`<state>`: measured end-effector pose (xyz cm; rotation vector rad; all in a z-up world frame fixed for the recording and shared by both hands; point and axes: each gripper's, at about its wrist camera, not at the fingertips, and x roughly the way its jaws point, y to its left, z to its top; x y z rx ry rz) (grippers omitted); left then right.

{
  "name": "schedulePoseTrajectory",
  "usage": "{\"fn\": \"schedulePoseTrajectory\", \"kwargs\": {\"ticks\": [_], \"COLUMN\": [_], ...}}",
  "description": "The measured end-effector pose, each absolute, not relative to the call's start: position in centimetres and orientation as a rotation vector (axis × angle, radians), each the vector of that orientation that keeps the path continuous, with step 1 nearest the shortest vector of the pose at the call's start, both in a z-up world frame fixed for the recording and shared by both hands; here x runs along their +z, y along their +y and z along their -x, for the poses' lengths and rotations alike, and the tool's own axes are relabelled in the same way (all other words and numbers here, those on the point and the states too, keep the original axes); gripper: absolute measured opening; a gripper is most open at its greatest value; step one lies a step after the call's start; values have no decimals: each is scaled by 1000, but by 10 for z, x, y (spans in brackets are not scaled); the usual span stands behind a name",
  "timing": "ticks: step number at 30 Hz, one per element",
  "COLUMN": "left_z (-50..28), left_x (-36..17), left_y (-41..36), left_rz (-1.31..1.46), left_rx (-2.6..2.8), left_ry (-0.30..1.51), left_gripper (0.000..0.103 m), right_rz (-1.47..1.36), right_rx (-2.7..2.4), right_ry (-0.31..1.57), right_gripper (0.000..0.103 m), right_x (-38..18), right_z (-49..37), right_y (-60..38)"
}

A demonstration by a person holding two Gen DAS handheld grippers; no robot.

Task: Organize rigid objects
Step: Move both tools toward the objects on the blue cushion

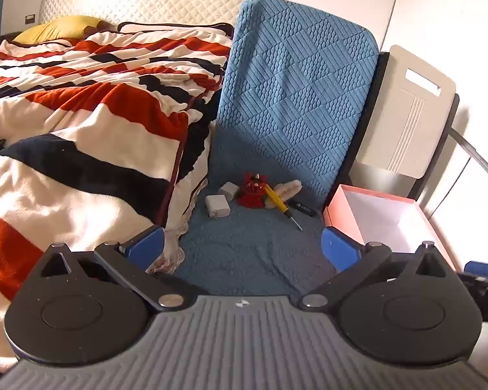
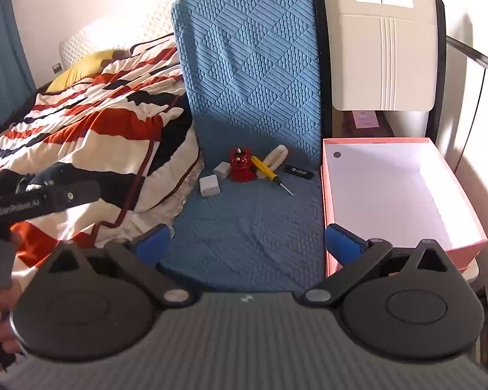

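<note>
Small items lie at the back of a blue quilted seat [image 2: 253, 227]: a red toy figure [image 2: 240, 165], a yellow screwdriver [image 2: 266, 170], two white blocks [image 2: 210, 186] [image 2: 222, 169], a cream fluffy piece [image 2: 278, 157] and a black stick [image 2: 298, 171]. The same pile shows in the left wrist view, with the red toy [image 1: 253, 190] and the screwdriver [image 1: 278, 203]. An open pink box [image 2: 390, 188] with a white inside stands right of the seat. My left gripper [image 1: 244, 248] and right gripper [image 2: 247, 240] are both open and empty, well short of the items.
A striped red, white and navy blanket [image 1: 81, 113] covers the bed to the left. The seat's blue backrest [image 2: 247, 58] rises behind the items. A beige chair back [image 2: 384, 42] stands behind the box. The left gripper's body [image 2: 32, 203] shows at the left of the right wrist view.
</note>
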<state>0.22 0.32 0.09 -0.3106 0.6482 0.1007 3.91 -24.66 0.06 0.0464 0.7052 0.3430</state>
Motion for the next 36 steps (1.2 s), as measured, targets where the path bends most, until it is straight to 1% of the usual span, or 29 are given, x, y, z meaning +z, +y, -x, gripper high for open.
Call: {"fn": "schedulePoseTrajectory", "kwargs": {"ticks": [4, 6, 8, 11, 17, 27, 36], "left_z": [-2, 13, 17, 18, 22, 30, 33], "left_x": [7, 9, 12, 9, 7, 8, 7], "left_y": [11, 10, 3, 3, 5, 14, 12], "left_rz": [327, 294, 271, 270, 295, 322, 320], "left_rx": [92, 112, 129, 136, 146, 171, 175], "left_ry": [602, 559, 553, 572, 591, 580, 583], "left_gripper": [103, 103, 103, 103, 103, 103, 103], "right_rz": [-47, -40, -33, -40, -45, -19, 10], "right_rx": [355, 362, 359, 351, 350, 363, 335], "right_ry": [697, 712, 713, 741, 739, 761, 725], "right_gripper": [103, 103, 103, 103, 103, 103, 103], "right_x": [-3, -1, 0, 3, 7, 0, -1], "right_z": [-37, -34, -27, -28, -25, -24, -20], "right_y": [-247, -248, -246, -245, -249, -244, -242]}}
